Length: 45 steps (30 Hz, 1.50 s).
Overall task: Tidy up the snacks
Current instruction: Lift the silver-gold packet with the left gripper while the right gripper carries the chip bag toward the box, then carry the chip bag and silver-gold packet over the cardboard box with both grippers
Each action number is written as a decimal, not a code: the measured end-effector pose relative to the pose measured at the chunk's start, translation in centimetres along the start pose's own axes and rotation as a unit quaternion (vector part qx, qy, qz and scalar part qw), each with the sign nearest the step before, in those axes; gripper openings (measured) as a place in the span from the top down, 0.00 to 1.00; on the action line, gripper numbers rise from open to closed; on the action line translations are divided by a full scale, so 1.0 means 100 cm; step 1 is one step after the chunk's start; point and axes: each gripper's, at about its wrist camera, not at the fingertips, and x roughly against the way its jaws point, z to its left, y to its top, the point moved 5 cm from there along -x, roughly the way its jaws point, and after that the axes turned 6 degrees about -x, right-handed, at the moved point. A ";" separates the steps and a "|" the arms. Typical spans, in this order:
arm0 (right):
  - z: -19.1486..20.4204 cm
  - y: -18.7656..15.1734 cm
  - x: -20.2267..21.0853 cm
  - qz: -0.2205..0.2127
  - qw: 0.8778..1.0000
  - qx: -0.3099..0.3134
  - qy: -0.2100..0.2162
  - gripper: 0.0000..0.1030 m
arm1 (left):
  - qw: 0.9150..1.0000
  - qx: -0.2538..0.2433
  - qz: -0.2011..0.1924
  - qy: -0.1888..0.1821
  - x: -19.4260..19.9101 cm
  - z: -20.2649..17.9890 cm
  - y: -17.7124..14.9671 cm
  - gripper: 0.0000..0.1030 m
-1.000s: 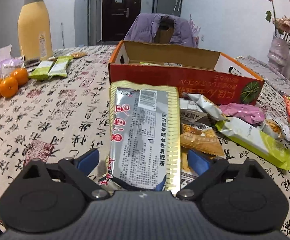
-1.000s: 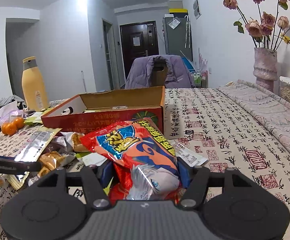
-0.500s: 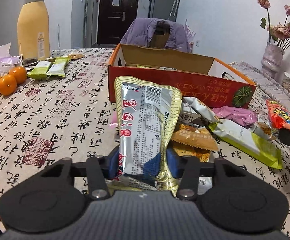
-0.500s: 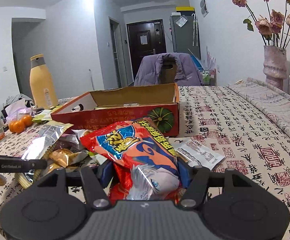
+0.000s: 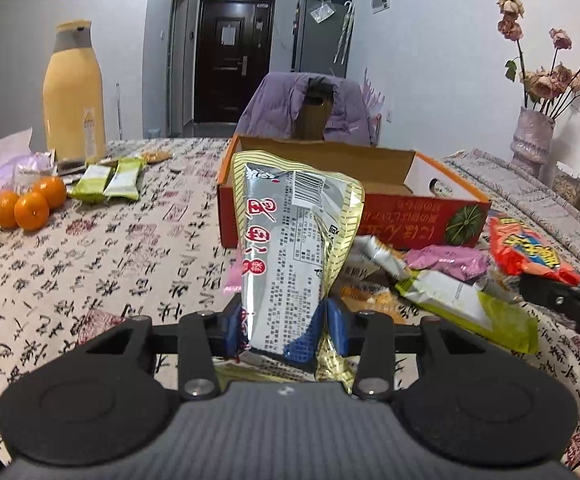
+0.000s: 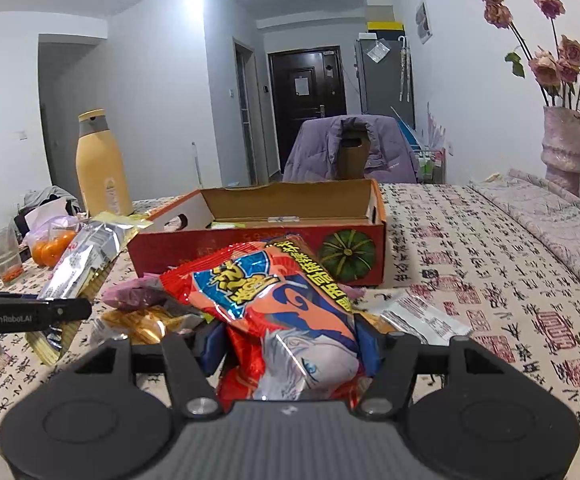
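My left tool (image 5: 286, 330) has just been closing and now pinches the lower end of a tall silver-and-gold foil snack packet (image 5: 293, 248), which stands up off the tabletop (image 5: 90, 264) in front of the open red-and-orange cardboard box (image 5: 389, 204). My right tool (image 6: 290, 344) grips a puffy red-and-orange crisp bag (image 6: 282, 300) by its tail, just short of the same box.

The foil packet is held only near its bottom seam, so I judge it could flop sideways or slip out while I carry it over the box wall. The crisp bag is slick and air-filled; a squeeze may let it squirt free. Both tools heading for one box might also collide.

The right view shows a flat item already lying inside the box, and a white wrapper (image 6: 421, 316) beside it. The left view alone shows the loose pile: a pink wrapper (image 5: 445, 260) and a white-and-lime-green packet (image 5: 469, 304).
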 end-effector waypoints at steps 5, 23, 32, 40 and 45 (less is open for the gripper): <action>0.011 0.011 -0.006 -0.008 1.000 0.008 0.006 0.39 | 1.000 -0.009 -0.011 -0.001 0.001 -0.006 0.011 0.59; 0.034 0.076 -0.061 -0.034 0.999 0.035 -0.003 0.39 | 0.999 -0.025 -0.032 0.007 -0.040 -0.016 0.083 0.59; 0.034 0.120 -0.106 -0.028 0.999 0.042 -0.021 0.39 | 0.999 -0.031 -0.027 0.024 -0.080 -0.020 0.127 0.59; 0.029 0.138 -0.163 0.007 0.998 0.046 -0.041 0.39 | 0.998 -0.026 0.000 0.049 -0.131 -0.015 0.148 0.59; 0.026 0.137 -0.193 0.029 0.997 0.047 -0.061 0.39 | 0.997 -0.029 0.026 0.067 -0.162 -0.012 0.147 0.59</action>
